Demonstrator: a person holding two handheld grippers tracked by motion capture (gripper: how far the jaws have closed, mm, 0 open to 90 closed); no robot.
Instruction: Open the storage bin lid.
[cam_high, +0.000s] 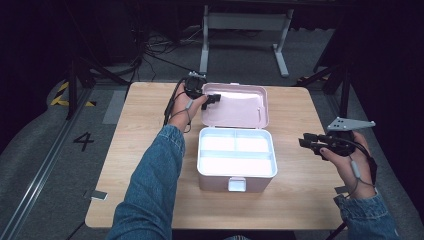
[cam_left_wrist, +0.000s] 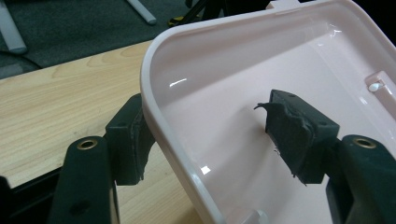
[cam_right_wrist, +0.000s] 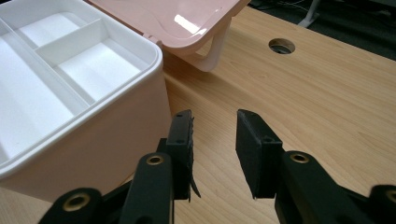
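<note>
Straddling the lid rim at eleven o'clock of the box, the left gripper stood wide, unclamped; next, withdrawing. Right gripper gaped empty.

Both forearms wear blue denim sleeves; black grippers show brass-ringed screw holes, thin cables, and a grey three-cornered plate.

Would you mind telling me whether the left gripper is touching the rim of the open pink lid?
Cannot tell. In the left gripper view the left gripper straddles the lid; the far pad stands clear, while the near pad sits against the rim with no plain gap or contact.
</note>
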